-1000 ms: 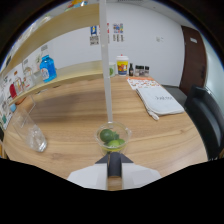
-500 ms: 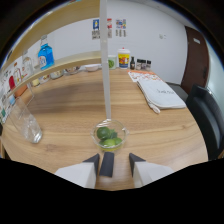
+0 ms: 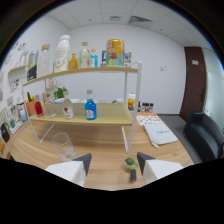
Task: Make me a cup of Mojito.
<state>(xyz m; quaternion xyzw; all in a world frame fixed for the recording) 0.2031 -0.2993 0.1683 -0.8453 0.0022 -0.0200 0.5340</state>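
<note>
The gripper (image 3: 113,164) has its two fingers (image 3: 82,162) spread well apart, clamped on nothing; a small glass bowl with lime pieces (image 3: 131,164) sits on the wooden table (image 3: 107,150) in the gap, nearer the right finger, contact unclear. Just beyond the left finger stands an empty clear glass (image 3: 64,146). Farther on, a white-framed shelf (image 3: 85,72) holds bottles, a blue-liquid bottle (image 3: 90,109) and a yellow-lidded jar (image 3: 131,102). Papers (image 3: 159,133) lie beyond the right finger. The holding hand is hidden

Likely an office, wooden desk (image 3: 107,150), bottle-stocked shelf (image 3: 85,72), brown door (image 3: 192,82)
</note>
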